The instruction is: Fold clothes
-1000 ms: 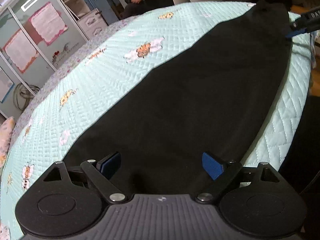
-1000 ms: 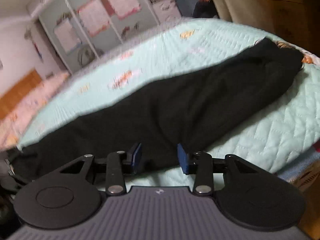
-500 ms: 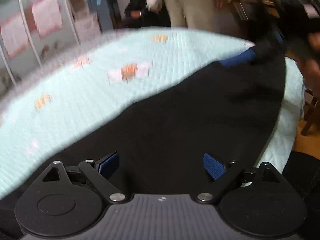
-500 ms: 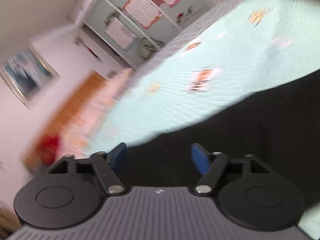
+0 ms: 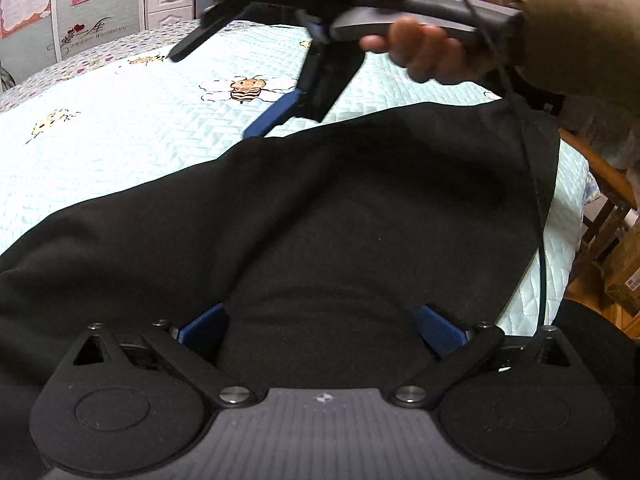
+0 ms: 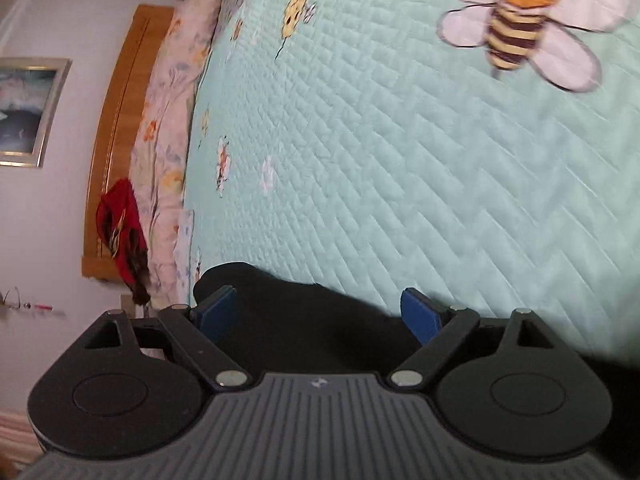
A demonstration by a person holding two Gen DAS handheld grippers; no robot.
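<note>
Left tool (image 5: 322, 330) is spread wide over the black garment (image 5: 360, 220), now bunched and doubled on the bed quilt (image 5: 140, 128) rather than stretched long. Right tool (image 6: 318, 312), also wide, has been swung across to the far edge; a fold seems underway.

Evenly lit by soft indoor light, bright on the pale quilt (image 5: 120, 132) and swallowing nearly all detail in the black garment (image 5: 340, 220). Strongly bowed toward the rims by the fisheye lenses, with dark corners. Sharp enough in the left wrist view apart from the smeared hand (image 5: 424, 44); softer and slightly blurred across the right wrist view, notably around the bee print (image 6: 520, 24).
</note>
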